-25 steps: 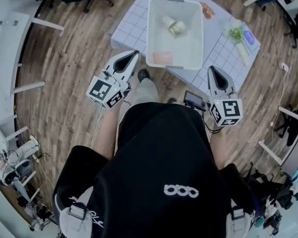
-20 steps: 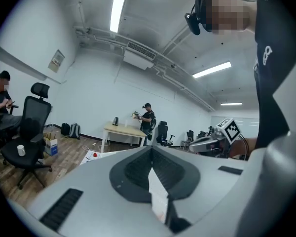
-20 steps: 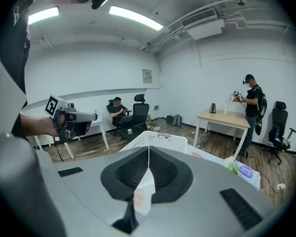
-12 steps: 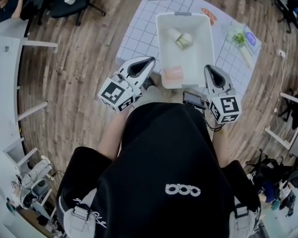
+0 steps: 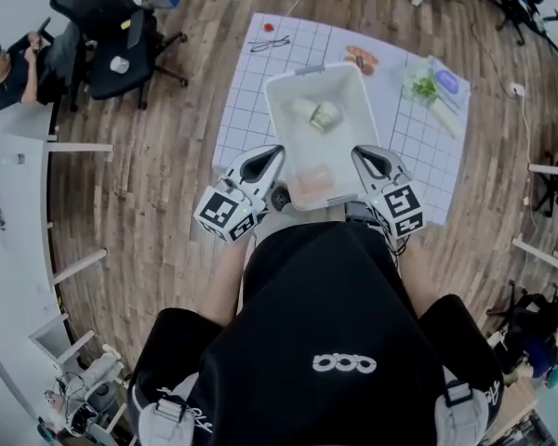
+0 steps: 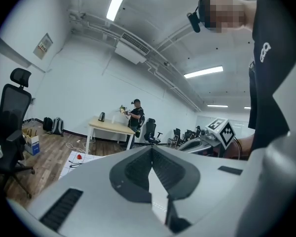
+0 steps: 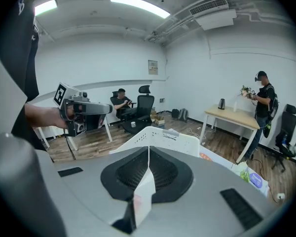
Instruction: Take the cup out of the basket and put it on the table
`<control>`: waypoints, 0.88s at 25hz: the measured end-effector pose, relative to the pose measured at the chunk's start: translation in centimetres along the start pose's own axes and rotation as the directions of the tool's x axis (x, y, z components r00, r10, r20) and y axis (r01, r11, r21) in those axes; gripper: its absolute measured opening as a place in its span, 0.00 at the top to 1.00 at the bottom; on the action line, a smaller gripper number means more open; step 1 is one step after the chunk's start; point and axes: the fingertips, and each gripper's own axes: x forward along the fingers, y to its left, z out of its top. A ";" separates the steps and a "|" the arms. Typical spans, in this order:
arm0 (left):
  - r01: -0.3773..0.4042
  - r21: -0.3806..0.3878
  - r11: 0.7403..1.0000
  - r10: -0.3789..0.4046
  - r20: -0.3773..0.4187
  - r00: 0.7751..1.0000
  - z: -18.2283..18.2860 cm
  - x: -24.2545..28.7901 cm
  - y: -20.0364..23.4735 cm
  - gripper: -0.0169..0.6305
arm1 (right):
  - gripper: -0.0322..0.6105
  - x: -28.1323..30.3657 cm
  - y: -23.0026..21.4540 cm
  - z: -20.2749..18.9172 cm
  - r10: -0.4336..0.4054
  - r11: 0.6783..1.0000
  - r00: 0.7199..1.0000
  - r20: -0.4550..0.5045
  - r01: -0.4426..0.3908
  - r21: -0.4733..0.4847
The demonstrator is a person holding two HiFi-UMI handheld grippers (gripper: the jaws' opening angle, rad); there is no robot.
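- My left tool (image 5: 274, 152) has its jaws pressed together, nothing between them.
- My right tool (image 5: 361, 153) is likewise closed and empty.
- The cup (image 5: 325, 114) lies inside the white basket (image 5: 275, 119) on the gridded worktop (image 5: 246, 91), beyond both tools.

This is an open office used as a test lab. Swivel chairs (image 5: 112, 31), white desks (image 5: 19, 203) and strip lights (image 7: 138, 4) fill it; backpacks (image 6: 53, 126) sit by the wall (image 6: 84, 88).

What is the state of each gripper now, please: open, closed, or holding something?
Left gripper: jaws closed, holding nothing.
Right gripper: jaws closed, holding nothing.
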 end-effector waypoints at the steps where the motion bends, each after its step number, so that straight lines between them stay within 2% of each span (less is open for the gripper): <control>1: -0.009 0.003 1.000 0.009 -0.008 1.000 -0.2 0.6 -0.1 0.96 | 0.91 0.1 -0.4 -0.1 0.011 1.000 1.000 0.000 -0.011 -0.005; 4: -0.036 0.010 0.999 0.036 -0.020 0.999 -0.3 2.4 -0.7 0.96 | 0.91 0.4 -1.9 -0.6 0.037 0.999 0.999 -0.003 -0.037 -0.014; 10: -0.088 0.012 0.996 0.088 0.019 0.996 1.1 4.5 -2.1 0.96 | 0.91 1.0 -4.0 -1.2 0.075 0.997 0.997 0.003 -0.075 -0.013; 14: -0.091 -0.060 0.994 0.095 0.069 0.993 2.0 4.7 -2.9 0.96 | 0.91 1.8 -3.8 -1.0 0.116 0.993 0.993 0.009 -0.116 -0.028; 20: -0.124 -0.066 0.990 0.129 0.090 0.988 2.1 3.8 -3.4 0.96 | 0.91 4.3 -2.4 -1.6 0.203 0.977 0.978 -0.044 -0.205 -0.053; 22: -0.134 -0.073 0.988 0.140 0.089 0.986 1.8 3.1 -3.5 0.96 | 0.91 5.5 -1.5 -2.0 0.248 0.965 0.965 -0.081 -0.253 -0.062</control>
